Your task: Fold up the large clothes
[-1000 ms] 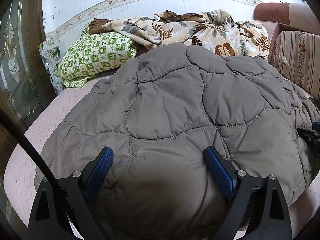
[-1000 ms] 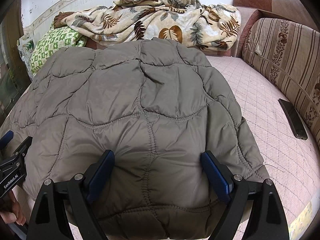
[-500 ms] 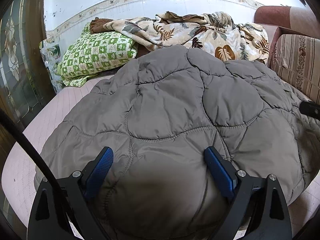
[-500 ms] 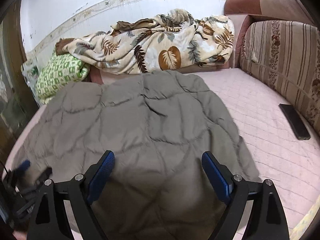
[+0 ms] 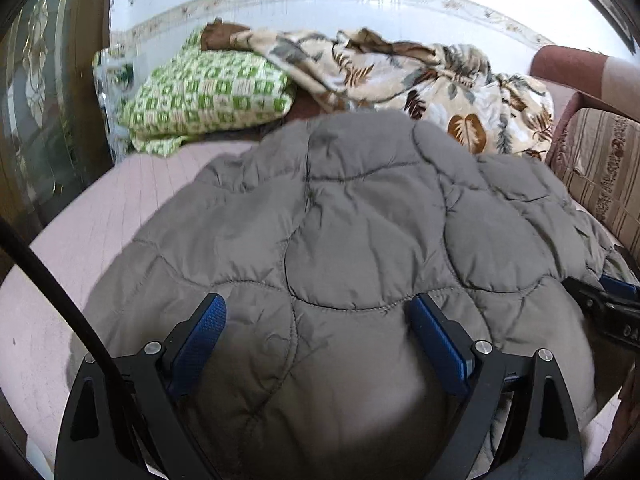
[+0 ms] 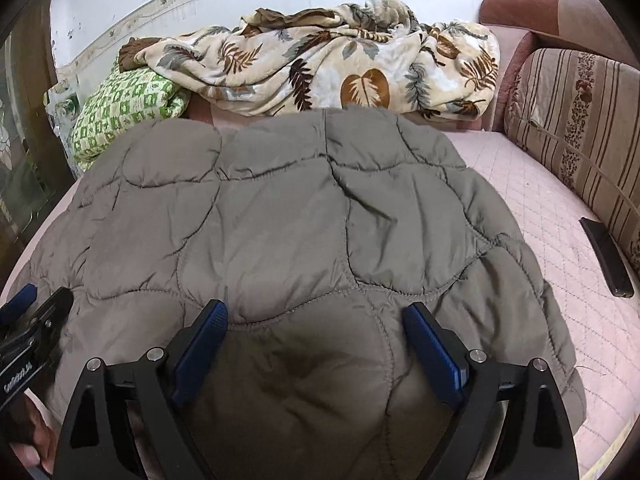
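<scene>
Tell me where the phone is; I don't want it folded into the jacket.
Right wrist view, far right: the phone lies on the pink mattress, beside the striped cushion.

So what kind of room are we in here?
Most likely a home bedroom or living room with a bed or daybed: a quilted pink mattress, a green checked pillow beside a leaf-print blanket against the wall, and a striped cushion alongside.

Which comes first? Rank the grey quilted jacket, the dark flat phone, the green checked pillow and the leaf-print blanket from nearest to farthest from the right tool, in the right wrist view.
1. Grey quilted jacket: directly under the right tool.
2. Dark flat phone: right, beside the striped cushion.
3. Green checked pillow: far left.
4. Leaf-print blanket: back, along the wall.
</scene>
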The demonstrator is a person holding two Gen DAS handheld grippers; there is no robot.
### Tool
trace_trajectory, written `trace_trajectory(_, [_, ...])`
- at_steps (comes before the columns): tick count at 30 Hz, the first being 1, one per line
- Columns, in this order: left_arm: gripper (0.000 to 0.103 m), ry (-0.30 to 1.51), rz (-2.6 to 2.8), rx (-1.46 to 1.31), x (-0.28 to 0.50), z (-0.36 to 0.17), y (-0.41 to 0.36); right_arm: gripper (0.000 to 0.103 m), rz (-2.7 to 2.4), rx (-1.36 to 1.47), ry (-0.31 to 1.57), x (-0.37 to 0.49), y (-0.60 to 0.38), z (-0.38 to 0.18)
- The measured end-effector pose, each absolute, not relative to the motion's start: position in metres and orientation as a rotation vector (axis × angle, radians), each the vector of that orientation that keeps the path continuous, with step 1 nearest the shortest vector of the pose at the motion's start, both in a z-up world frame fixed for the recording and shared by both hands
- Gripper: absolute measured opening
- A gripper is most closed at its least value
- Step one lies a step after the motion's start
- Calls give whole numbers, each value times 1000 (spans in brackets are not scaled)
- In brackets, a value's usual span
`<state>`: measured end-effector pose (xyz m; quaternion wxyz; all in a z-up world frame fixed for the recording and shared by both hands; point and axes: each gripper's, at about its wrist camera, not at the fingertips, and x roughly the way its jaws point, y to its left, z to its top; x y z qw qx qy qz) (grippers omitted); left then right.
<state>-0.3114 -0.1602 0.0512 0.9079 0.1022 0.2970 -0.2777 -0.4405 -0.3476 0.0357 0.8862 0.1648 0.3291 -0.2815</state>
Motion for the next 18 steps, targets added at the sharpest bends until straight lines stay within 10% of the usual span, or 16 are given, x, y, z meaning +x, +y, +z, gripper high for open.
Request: trace_trajectory(18, [95, 590, -557, 237, -316, 42, -166, 95, -617, 290, 696, -435, -341, 34])
